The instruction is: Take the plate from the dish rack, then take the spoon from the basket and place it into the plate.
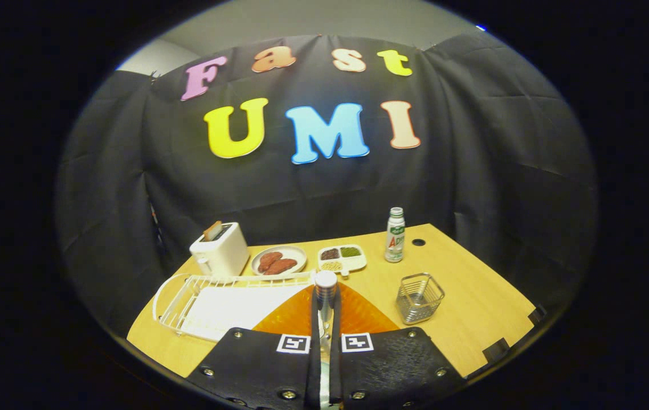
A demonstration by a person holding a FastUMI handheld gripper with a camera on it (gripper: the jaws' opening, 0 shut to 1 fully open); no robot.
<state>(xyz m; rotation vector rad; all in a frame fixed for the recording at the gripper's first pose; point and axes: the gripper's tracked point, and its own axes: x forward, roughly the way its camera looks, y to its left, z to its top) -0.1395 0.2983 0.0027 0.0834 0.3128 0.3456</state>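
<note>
The gripper (325, 336) is seen with its two fingers pressed together on the handle of a silver metal spoon (325, 290), which stands upright between them. Directly beneath and ahead lies the amber translucent plate (358, 316) on the wooden table (472, 302), so the spoon is judged ready to be lowered and let go; it is best tilted flat first so that it does not bounce off the rim. Just left stands the white wire dish rack (187, 302); to the right, the emptied wire mesh basket (419, 297). Well beyond are a white toaster (220, 250), a dish of brown food (278, 261), a divided tray (342, 258) and a small bottle (395, 236), none obstructing.
</note>
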